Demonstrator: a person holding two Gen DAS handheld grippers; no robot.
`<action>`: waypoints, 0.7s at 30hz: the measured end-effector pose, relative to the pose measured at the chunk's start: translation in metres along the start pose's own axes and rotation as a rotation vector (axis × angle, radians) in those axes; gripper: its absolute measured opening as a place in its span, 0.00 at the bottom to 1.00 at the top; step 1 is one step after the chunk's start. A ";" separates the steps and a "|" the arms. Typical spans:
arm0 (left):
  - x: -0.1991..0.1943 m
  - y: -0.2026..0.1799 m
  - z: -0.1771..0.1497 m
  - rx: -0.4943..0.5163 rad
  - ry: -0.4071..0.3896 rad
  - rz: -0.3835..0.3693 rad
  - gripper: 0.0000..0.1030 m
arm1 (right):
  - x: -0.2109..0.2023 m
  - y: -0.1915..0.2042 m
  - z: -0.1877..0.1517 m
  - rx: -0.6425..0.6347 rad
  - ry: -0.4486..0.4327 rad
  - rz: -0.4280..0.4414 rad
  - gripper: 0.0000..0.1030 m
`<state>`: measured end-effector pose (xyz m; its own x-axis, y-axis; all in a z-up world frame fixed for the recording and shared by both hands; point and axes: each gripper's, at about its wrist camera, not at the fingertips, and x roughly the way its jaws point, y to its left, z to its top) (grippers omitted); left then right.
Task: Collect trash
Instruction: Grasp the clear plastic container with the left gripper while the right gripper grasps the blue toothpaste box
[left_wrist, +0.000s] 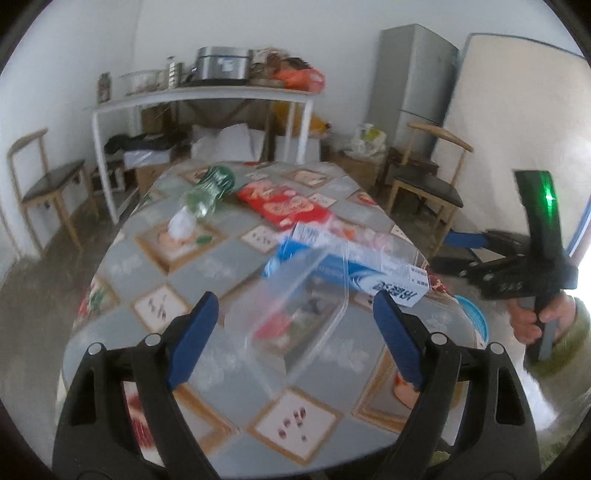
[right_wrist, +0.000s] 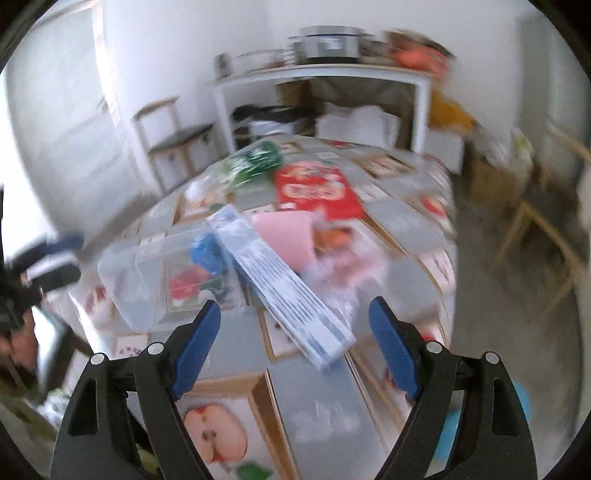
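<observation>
Trash lies on a table with a patterned cloth (left_wrist: 229, 376). A clear plastic container (left_wrist: 295, 317) lies just ahead of my open, empty left gripper (left_wrist: 295, 336). Behind it lies a blue-and-white box (left_wrist: 354, 273), then a red snack packet (left_wrist: 284, 205), a green-labelled plastic bottle (left_wrist: 208, 192) and crumpled white paper (left_wrist: 181, 225). My right gripper (right_wrist: 295, 332) is open and empty above the near end of the blue-and-white box (right_wrist: 284, 288). In the right wrist view the clear container (right_wrist: 155, 273) is at the left, a pink wrapper (right_wrist: 291, 240) and the red packet (right_wrist: 317, 190) beyond.
A blue bin (left_wrist: 476, 321) stands at the table's right edge, also low in the right wrist view (right_wrist: 521, 402). Wooden chairs (left_wrist: 428, 184) stand left and right of the table. A white shelf table (left_wrist: 207, 99) and a fridge (left_wrist: 413, 81) stand at the back.
</observation>
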<state>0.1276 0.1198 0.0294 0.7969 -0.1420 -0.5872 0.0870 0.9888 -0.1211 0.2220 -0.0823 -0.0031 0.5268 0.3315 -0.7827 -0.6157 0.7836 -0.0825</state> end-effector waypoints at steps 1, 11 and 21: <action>0.007 0.001 0.006 0.028 0.008 -0.012 0.79 | 0.007 0.004 0.006 -0.026 0.010 0.002 0.78; 0.070 0.007 0.022 0.093 0.175 -0.007 0.55 | 0.070 0.007 0.040 -0.114 0.164 0.046 0.67; 0.086 0.002 0.017 0.147 0.259 0.034 0.10 | 0.095 0.006 0.042 -0.130 0.255 0.119 0.53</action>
<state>0.2066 0.1102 -0.0083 0.6237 -0.0969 -0.7756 0.1635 0.9865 0.0082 0.2929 -0.0240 -0.0520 0.2925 0.2621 -0.9196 -0.7428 0.6679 -0.0459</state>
